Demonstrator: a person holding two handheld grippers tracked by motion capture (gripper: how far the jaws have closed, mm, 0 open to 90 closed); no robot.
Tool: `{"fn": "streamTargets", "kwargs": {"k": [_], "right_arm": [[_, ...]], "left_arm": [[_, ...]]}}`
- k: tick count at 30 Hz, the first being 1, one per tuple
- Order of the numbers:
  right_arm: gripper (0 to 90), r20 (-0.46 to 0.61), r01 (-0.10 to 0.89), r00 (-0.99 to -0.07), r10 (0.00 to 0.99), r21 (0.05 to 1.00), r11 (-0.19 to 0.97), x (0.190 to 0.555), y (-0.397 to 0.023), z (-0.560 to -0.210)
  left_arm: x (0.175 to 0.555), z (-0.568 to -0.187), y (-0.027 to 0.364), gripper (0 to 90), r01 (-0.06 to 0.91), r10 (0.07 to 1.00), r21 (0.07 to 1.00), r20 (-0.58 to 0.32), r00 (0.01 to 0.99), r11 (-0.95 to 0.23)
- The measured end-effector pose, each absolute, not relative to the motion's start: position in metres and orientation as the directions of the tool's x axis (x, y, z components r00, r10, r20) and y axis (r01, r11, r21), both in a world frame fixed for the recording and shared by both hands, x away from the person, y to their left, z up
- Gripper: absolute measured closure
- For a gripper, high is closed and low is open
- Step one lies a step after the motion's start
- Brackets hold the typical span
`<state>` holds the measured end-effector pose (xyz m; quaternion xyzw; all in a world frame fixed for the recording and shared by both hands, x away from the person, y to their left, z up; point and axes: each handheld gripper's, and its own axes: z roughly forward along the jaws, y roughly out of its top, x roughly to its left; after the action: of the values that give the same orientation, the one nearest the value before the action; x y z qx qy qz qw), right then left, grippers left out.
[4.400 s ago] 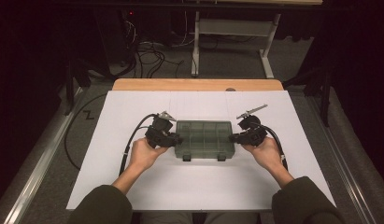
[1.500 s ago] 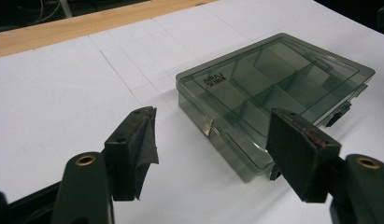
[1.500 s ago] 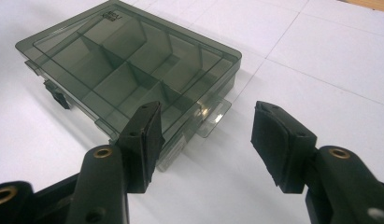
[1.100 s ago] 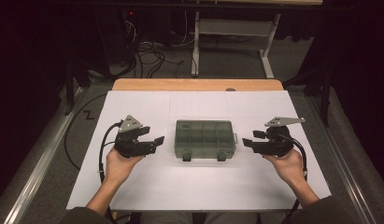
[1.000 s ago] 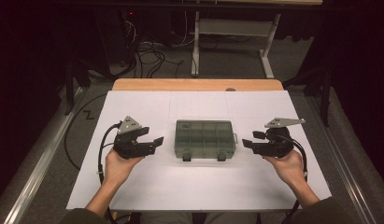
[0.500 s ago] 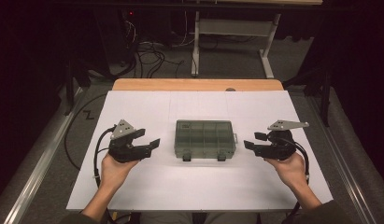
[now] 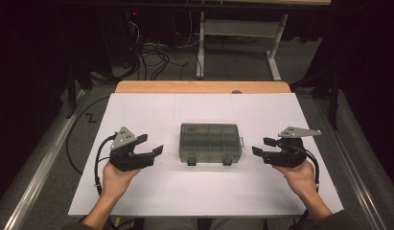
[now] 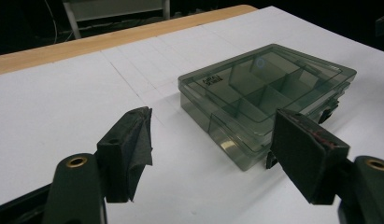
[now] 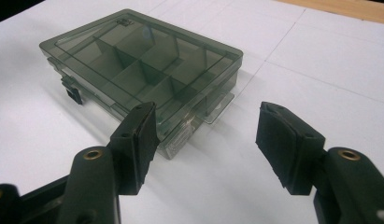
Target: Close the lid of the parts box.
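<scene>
The smoky compartment box (image 7: pixel 210 143) lies shut on the white table (image 7: pixel 137 201). Left gripper (image 7: pixel 153 146) and right gripper (image 7: pixel 261 147) flank it, well apart. The right's jaws have just been widening; both pairs stand spread, empty.

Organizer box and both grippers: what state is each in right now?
Organizer box: lid shut, flat on the white sheet, compartments look empty, both front latches down.
Left gripper: open, nothing between the jaws, clear of the box on its left.
Right gripper: open, jaws have just been opening, nothing between them, clear of the box on its right.
</scene>
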<state>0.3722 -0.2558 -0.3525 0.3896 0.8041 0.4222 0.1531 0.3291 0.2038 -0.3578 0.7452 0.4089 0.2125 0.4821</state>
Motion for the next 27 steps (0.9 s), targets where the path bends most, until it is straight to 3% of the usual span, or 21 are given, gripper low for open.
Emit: {"fn": "streamTargets", "kwargs": {"k": [27], "right_arm": [[36.7,0.113,0.486,-0.631,0.768,0.829,0.277,0.359,-0.272,-0.361]], "left_arm": [[0.321,-0.365,0.211,28.8,0.393,0.816,0.905,-0.102,0.569,-0.161]]}}
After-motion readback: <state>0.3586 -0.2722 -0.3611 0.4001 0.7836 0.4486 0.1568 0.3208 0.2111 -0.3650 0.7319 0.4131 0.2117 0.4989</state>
